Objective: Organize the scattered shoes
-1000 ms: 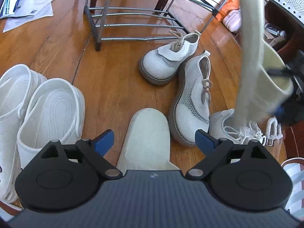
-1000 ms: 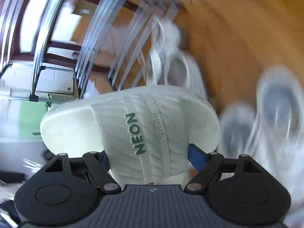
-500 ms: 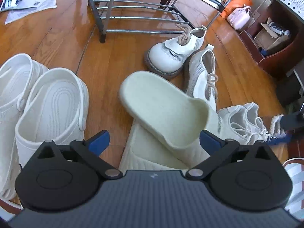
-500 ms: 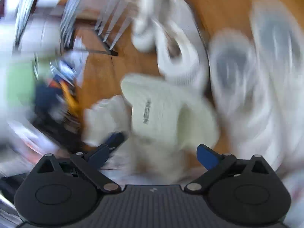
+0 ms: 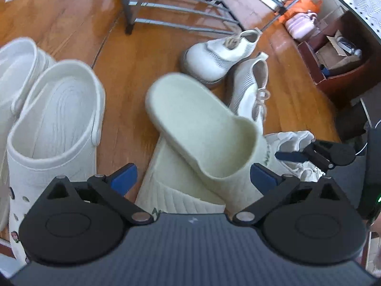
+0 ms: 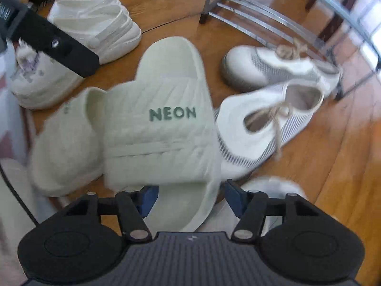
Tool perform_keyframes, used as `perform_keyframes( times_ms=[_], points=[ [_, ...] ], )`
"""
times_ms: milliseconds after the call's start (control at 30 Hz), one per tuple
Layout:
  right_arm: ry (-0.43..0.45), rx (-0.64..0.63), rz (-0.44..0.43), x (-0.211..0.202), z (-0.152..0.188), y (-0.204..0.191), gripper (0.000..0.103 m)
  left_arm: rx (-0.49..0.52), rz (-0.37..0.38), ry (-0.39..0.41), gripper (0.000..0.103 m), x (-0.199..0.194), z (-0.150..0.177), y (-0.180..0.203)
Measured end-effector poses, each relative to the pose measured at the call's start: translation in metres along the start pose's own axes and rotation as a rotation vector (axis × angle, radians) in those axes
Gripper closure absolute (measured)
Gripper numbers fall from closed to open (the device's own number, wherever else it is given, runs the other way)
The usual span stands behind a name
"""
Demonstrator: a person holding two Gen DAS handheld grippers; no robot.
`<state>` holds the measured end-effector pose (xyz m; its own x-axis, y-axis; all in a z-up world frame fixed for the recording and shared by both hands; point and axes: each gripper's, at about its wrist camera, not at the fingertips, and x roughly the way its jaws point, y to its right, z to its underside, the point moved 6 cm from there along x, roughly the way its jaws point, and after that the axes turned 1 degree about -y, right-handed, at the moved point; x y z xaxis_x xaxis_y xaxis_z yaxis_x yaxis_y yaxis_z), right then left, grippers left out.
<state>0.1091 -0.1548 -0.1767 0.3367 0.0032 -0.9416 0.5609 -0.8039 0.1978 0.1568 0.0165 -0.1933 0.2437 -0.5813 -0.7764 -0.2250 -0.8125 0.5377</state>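
In the left wrist view the left gripper (image 5: 193, 175) hangs over the wooden floor (image 5: 71, 23) with its jaws spread wide and nothing pressed between them; below it the upper NEON slide (image 5: 202, 128) lies skewed across the lower slide (image 5: 176, 190), its open heel end toward the metal shoe rack (image 5: 181, 7) and its strap end near the camera, so its long axis runs diagonally from upper left to lower right; probably the pair is being gathered before shelving; two white clogs (image 5: 54, 124) sit side by side at the left, and two laced mesh shoes (image 5: 221, 57) lie between the slides and the rack; the right gripper (image 5: 309, 155) reaches in from the right edge. In the right wrist view the right gripper (image 6: 189, 196) is closing, its blue fingers (image 6: 148, 199) either side of the upper slide's toe end, though whether they press it I cannot tell; the strap lettering reads upright, the heel pointing away toward the rack; the lower slide lies just left, partly underneath, so the pair is overlapped rather than aligned.
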Motion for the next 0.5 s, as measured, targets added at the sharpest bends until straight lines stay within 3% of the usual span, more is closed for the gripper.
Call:
perform_keyframes(
  times_ms=[133,200,233,300,400,433,467,500],
  points=[
    [0.03,0.004,-0.048,0.0,0.0,0.009,0.033,-0.032,0.045,-0.004,0.0,0.0,0.0,-0.004],
    [0.019,0.068,-0.133,0.003,-0.002,0.012,0.041,-0.024,0.047,0.003,0.0,-0.002,0.0,-0.002],
    [0.009,0.111,-0.193,0.004,-0.004,0.013,0.057,-0.016,0.049,0.004,0.0,-0.003,0.001,0.0],
    [-0.13,0.204,-0.303,0.002,0.001,0.015,0.073,-0.01,0.06,0.0,0.0,-0.002,0.002,0.003],
    [-0.213,0.292,-0.434,-0.004,0.006,0.016,0.077,-0.014,0.065,-0.005,0.0,-0.001,0.002,0.002],
    [-0.194,0.309,-0.429,-0.01,0.003,0.021,0.075,-0.017,0.064,-0.007,0.0,0.0,0.002,0.001],
    [-0.174,0.326,-0.424,-0.017,0.0,0.026,0.065,-0.019,0.06,-0.007,0.0,0.0,0.002,0.001],
    [-0.144,0.365,-0.41,-0.021,-0.004,0.034,0.041,-0.023,0.055,-0.002,0.0,-0.001,0.002,-0.001]
  ],
)
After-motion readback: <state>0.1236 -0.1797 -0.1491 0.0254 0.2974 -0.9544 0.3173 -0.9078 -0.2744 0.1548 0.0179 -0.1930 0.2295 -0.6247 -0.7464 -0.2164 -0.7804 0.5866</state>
